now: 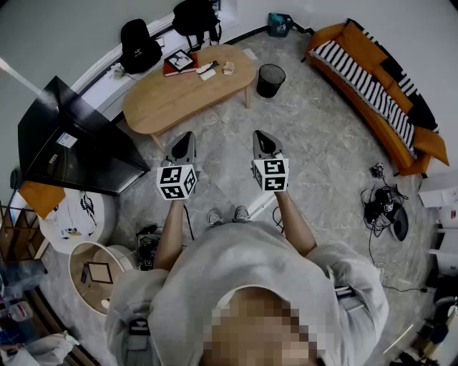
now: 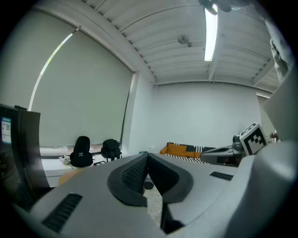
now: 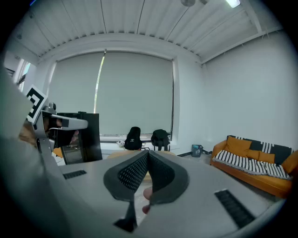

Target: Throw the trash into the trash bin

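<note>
On the far wooden table point(image 1: 172, 96) lie pieces of trash: a white scrap point(image 1: 207, 70) and a small beige lump point(image 1: 228, 68). A black mesh trash bin point(image 1: 270, 80) stands on the floor just right of the table. I hold both grippers level in front of me, well short of the table. The left gripper point(image 1: 186, 136) point(image 2: 147, 157) is shut and holds nothing. So is the right gripper point(image 1: 262, 134) point(image 3: 148, 153), its tips meeting. Each gripper shows in the other's view: the right one point(image 2: 242, 148), the left one point(image 3: 51, 122).
A red-edged book point(image 1: 180, 63) also lies on the table. Two black backpacks point(image 1: 139, 44) point(image 1: 195, 16) sit on the window ledge behind it. A black cabinet point(image 1: 71, 139) stands at the left, and an orange sofa point(image 1: 372, 78) with a striped cover at the right. Cables point(image 1: 383, 204) lie on the floor.
</note>
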`<state>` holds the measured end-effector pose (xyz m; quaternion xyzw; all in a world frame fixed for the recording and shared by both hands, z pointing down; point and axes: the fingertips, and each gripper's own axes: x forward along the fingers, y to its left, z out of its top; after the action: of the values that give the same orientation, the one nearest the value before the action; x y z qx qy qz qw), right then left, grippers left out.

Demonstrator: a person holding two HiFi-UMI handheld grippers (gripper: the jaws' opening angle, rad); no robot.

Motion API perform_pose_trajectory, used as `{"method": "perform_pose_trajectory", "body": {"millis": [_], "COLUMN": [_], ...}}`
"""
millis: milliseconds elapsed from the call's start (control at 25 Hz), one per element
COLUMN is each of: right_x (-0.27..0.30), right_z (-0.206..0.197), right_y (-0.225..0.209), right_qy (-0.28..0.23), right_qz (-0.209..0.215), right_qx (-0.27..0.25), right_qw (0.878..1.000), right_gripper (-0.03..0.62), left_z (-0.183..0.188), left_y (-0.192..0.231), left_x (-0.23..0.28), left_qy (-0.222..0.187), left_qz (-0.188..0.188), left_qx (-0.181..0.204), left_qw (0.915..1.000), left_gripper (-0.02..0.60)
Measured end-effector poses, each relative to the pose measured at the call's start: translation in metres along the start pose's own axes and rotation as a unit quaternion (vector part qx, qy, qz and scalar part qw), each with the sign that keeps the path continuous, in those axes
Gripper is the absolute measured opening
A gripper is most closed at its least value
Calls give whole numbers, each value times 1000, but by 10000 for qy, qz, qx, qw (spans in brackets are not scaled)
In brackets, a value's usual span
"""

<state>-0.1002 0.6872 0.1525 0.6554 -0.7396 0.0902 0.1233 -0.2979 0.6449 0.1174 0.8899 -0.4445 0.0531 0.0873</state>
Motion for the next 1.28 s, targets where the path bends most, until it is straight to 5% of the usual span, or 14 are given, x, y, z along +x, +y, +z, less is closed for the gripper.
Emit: {"method": "perform_pose_trajectory", "body": {"millis": [920, 1280], "right_x": [16, 65], "right_z": [-1, -9], "right_y": [-55, -67], "right_qy": [-126, 84], "right_qz": [345, 459], "right_qx": [-240, -118], "right_qw": [9990, 9988], "right_gripper": [31, 31], "left_z": [-6, -17], "left_y": [-41, -16], "left_x": [44, 88], "left_qy": [97, 227], "left_qz": [160, 173], "left_qx": [114, 16], "left_qw": [9998, 9996], "left_gripper": [18, 18]}}
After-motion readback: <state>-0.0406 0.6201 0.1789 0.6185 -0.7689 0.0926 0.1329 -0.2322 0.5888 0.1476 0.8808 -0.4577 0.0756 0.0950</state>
